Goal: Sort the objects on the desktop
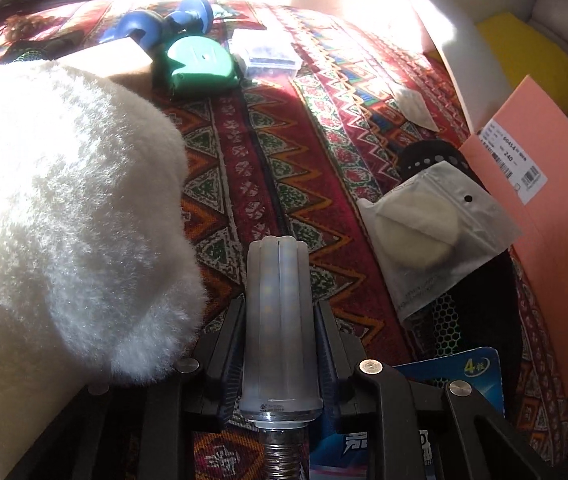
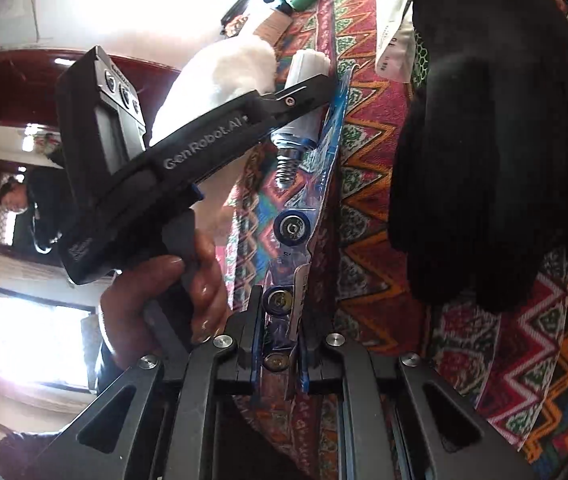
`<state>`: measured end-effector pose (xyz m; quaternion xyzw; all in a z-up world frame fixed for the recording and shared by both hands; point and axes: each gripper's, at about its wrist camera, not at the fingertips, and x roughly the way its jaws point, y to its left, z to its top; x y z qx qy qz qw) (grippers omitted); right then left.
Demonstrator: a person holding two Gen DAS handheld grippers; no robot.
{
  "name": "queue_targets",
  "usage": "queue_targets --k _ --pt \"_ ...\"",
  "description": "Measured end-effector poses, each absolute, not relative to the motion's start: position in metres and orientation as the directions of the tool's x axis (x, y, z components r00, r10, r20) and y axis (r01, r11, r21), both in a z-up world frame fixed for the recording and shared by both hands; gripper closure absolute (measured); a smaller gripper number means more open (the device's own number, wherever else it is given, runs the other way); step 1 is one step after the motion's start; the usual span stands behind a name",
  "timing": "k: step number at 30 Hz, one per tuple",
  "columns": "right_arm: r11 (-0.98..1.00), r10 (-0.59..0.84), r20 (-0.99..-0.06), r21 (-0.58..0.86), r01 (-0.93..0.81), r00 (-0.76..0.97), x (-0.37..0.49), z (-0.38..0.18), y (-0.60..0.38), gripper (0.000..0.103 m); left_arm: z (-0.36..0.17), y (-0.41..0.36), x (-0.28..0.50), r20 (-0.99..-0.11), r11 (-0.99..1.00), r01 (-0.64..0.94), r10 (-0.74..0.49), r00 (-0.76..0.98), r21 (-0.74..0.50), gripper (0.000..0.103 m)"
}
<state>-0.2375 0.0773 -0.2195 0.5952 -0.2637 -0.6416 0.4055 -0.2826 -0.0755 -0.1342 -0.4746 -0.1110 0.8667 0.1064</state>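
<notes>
Patterned red cloth [image 1: 267, 168] covers the desk. Left tool [image 1: 277, 344] pinches a frosted LED bulb [image 1: 277, 320] lengthwise between its fingers; right tool [image 2: 277, 344] clamps a blue battery blister pack [image 2: 284, 272] edge-on, just beside the bulb.

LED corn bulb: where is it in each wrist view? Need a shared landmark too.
Left wrist: LED corn bulb bottom centre, upright, clamped by the left gripper.
Right wrist: bulb upper centre, partly behind the left gripper.
Shared landmark: white plush toy beside the bulb.
</notes>
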Motion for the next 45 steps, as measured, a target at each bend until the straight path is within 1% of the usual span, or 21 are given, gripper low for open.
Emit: queue_targets --k 4,7,11,16,19,22,26,28,30,33,36,38,40,44,45 --pt "-0.513 -0.846 -0.532 0.832 0.212 0.041 -0.227 -0.212 0.087 0.09 -0.118 -0.081 -0.274 -0.774 -0.945 -0.072 0.305 -0.556 -0.32 0.076" --pt "-0.478 -0.868 -0.497 0.845 0.241 0.022 -0.22 -0.199 0.092 0.09 -0.101 -0.085 -0.265 -0.743 -0.935 -0.077 0.322 -0.587 -0.345 0.076" --pt "-0.442 -0.89 -0.455 0.857 0.263 -0.015 -0.207 -0.183 0.108 0.09 -0.074 -0.086 -0.247 -0.701 -0.93 -0.098 0.334 -0.631 -0.354 0.076" --pt "-0.427 -0.903 -0.423 0.856 0.292 -0.08 -0.194 -0.16 0.137 0.09 -0.039 -0.071 -0.223 -0.646 -0.926 -0.124 0.341 -0.683 -0.357 0.076" --pt "-0.418 -0.908 -0.394 0.844 0.336 -0.14 -0.174 -0.134 0.164 0.09 -0.018 -0.054 -0.208 -0.614 -0.918 -0.152 0.362 -0.702 -0.367 0.076" --pt "-0.418 -0.907 -0.354 0.824 0.382 -0.228 -0.159 -0.102 0.198 0.09 0.005 -0.024 -0.198 -0.588 -0.914 -0.204 0.385 -0.711 -0.352 0.076" --pt "-0.479 -0.86 -0.32 0.776 0.411 -0.397 -0.151 -0.053 0.229 0.09 0.036 0.027 -0.193 -0.55 -0.897 -0.282 0.433 -0.714 -0.34 0.076" --pt "-0.527 -0.816 -0.308 0.745 0.41 -0.489 -0.141 -0.034 0.257 0.09 0.05 0.056 -0.191 -0.532 -0.887 -0.324 0.458 -0.712 -0.33 0.076" --pt "-0.615 -0.736 -0.323 0.687 0.388 -0.595 -0.129 -0.007 0.287 0.09 0.063 0.088 -0.19 -0.52 -0.876 -0.367 0.482 -0.705 -0.313 0.076" --pt "-0.787 -0.538 -0.364 0.54 0.298 -0.761 -0.112 0.027 0.327 0.09 0.077 0.135 -0.192 -0.506 -0.86 -0.422 0.511 -0.695 -0.288 0.076" --pt "-0.913 -0.303 -0.38 0.378 0.153 -0.874 -0.102 0.057 0.361 0.09 0.086 0.176 -0.202 -0.499 -0.856 -0.449 0.514 -0.698 -0.254 0.076" --pt "-0.959 -0.154 -0.371 0.279 0.048 -0.916 -0.105 0.072 0.38 0.09 0.09 0.199 -0.212 -0.498 -0.855 -0.46 0.514 -0.698 -0.239 0.076" --pt "-0.971 -0.065 -0.365 0.239 -0.026 -0.929 -0.116 0.078 0.393 0.09 0.089 0.218 -0.225 -0.506 -0.856 -0.464 0.512 -0.694 -0.229 0.076" --pt "-0.978 -0.015 -0.399 0.198 -0.07 -0.917 -0.156 0.058 0.391 0.09 0.074 0.241 -0.259 -0.536 -0.876 -0.442 0.472 -0.7 -0.194 0.075" --pt "-0.979 -0.002 -0.408 0.187 -0.081 -0.913 -0.166 0.052 0.391 0.09 0.069 0.246 -0.268 -0.549 -0.882 -0.432 0.459 -0.698 -0.189 0.072"
